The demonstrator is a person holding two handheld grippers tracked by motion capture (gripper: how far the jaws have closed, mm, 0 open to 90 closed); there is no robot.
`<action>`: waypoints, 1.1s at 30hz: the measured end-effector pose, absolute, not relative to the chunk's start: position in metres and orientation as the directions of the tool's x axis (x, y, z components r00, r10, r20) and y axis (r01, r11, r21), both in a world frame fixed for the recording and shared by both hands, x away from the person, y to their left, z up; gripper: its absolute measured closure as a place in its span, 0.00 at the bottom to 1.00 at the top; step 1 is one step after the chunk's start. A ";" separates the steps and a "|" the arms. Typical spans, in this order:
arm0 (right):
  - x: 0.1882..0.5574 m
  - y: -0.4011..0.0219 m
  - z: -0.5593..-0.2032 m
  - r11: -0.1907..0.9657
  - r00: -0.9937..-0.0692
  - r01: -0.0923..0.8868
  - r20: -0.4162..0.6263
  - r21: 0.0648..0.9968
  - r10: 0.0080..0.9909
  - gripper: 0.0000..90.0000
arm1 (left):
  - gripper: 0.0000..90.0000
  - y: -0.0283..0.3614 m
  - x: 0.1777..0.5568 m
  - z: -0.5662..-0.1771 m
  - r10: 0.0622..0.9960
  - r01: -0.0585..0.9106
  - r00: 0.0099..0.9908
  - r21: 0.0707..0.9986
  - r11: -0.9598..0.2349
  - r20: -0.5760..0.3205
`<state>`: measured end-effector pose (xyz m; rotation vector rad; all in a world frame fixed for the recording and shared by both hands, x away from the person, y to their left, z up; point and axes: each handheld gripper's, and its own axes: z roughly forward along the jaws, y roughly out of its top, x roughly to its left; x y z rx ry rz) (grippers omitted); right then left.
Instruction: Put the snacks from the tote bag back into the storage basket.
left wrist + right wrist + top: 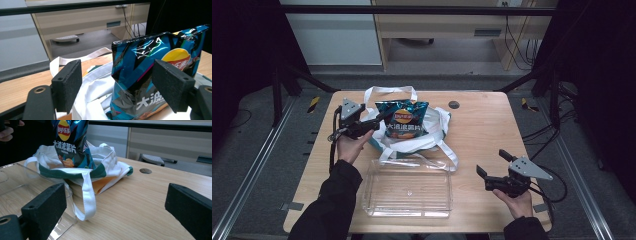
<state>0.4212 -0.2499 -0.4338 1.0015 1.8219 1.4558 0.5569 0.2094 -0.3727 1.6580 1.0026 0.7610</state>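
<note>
The chip bag [403, 119] stands upright in the white tote bag [437, 131], which lies at the far middle of the worktop [482, 130]; the lower part of the chip bag is hidden behind the tote's fabric. The left hand-held gripper [377, 121] sits at the chip bag's left edge. In the left gripper view its jaws stand wide apart, with the chip bag [155, 75] between them and nearer the right-hand jaw; whether either pad touches the foil cannot be determined, because the pad faces are turned away from the camera. The right hand-held gripper [492, 167] is held above the near right part of the worktop, well apart from the tote, jaws spread and empty. A clear plastic tray [407, 190] lies empty on the near side, just in front of the tote, with one tote strap [447, 155] trailing beside its far right corner. In the right gripper view the top of the chip bag [71, 142] is cut off by the frame edge.
</note>
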 end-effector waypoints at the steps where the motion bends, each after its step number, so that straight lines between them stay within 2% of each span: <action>1: 0.421 -0.250 -0.434 0.115 -0.539 0.191 0.006 0.975 0.842 0.04 | 0.27 0.208 0.558 -0.373 0.889 0.251 0.457 0.957 -0.144 0.014; 21: 0.422 -0.250 -0.434 0.123 -0.542 0.196 0.003 0.973 0.840 0.04 | 0.28 0.190 0.582 -0.377 0.874 0.274 0.487 0.947 -0.167 0.013; 27: 0.423 -0.249 -0.435 0.124 -0.542 0.198 0.003 0.972 0.840 0.04 | 0.34 0.186 0.587 -0.382 0.864 0.282 0.504 0.945 -0.164 -0.001; 30: 0.423 -0.249 -0.435 0.128 -0.545 0.198 0.001 0.972 0.839 0.04 | 0.41 0.183 0.589 -0.383 0.862 0.294 0.506 0.945 -0.140 -0.030; 33: 0.423 -0.249 -0.435 0.126 -0.546 0.197 0.002 0.972 0.838 0.05 | 0.50 0.181 0.588 -0.381 0.873 0.295 0.487 0.944 -0.147 -0.017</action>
